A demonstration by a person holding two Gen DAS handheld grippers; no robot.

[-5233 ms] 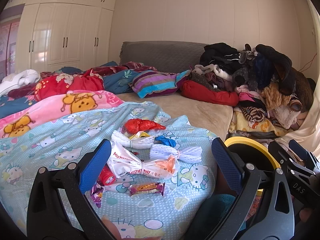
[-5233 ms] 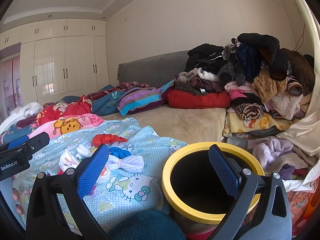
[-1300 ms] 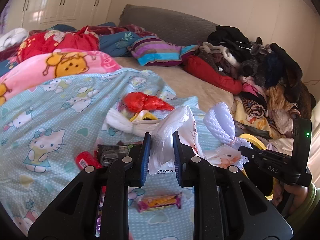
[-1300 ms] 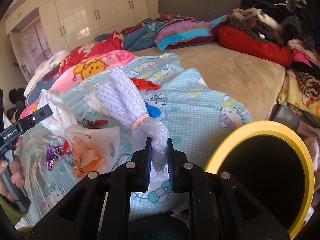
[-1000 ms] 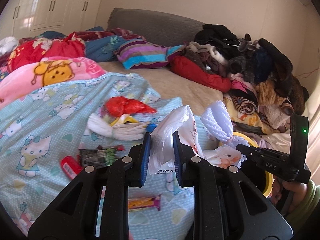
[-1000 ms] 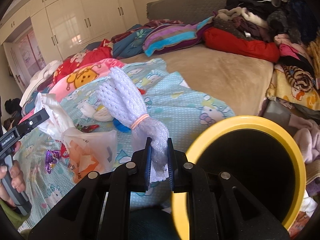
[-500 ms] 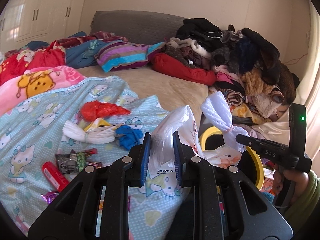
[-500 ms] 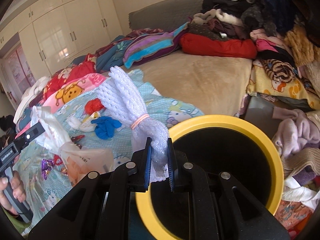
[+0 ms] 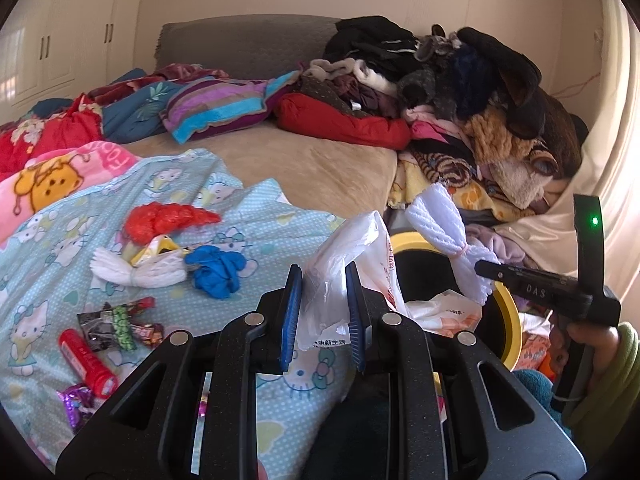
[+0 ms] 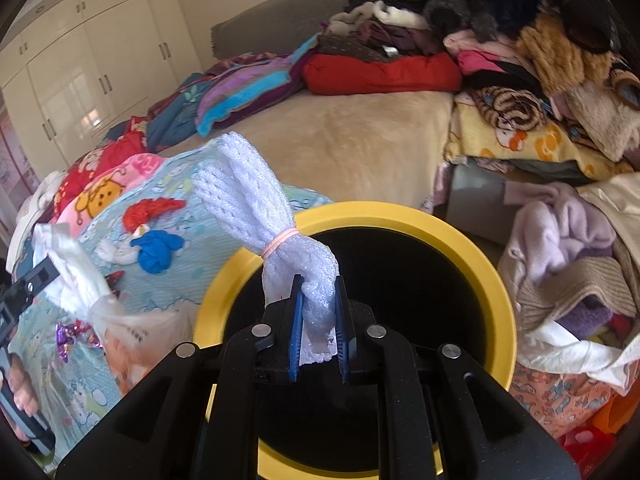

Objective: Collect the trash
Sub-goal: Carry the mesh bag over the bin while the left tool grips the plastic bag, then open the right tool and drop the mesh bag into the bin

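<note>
My left gripper [image 9: 323, 280] is shut on a crumpled white plastic bag [image 9: 352, 256], held up just left of the yellow-rimmed black bin [image 9: 507, 322]. My right gripper [image 10: 318, 292] is shut on a white foam net bundle [image 10: 256, 204] tied with a pink band, held over the bin's open mouth [image 10: 404, 280]. The bundle also shows in the left wrist view [image 9: 444, 224]. On the Hello Kitty blanket [image 9: 52, 248] lie a red bag [image 9: 160, 218], a white net bundle [image 9: 132, 274], a blue glove [image 9: 218, 270], snack wrappers [image 9: 116, 322] and a red tube [image 9: 86, 362].
A heap of clothes and plush blankets [image 9: 460, 80] rises behind and right of the bin. Pillows [image 9: 216, 106] and a grey headboard [image 9: 240, 42] are at the far end of the bed. Loose clothes [image 10: 560, 240] crowd the bin's right side.
Both grippers have swung right from the blanket toward the bin with their loads. The foam net has moved from beside the rim to over the bin's mouth.
</note>
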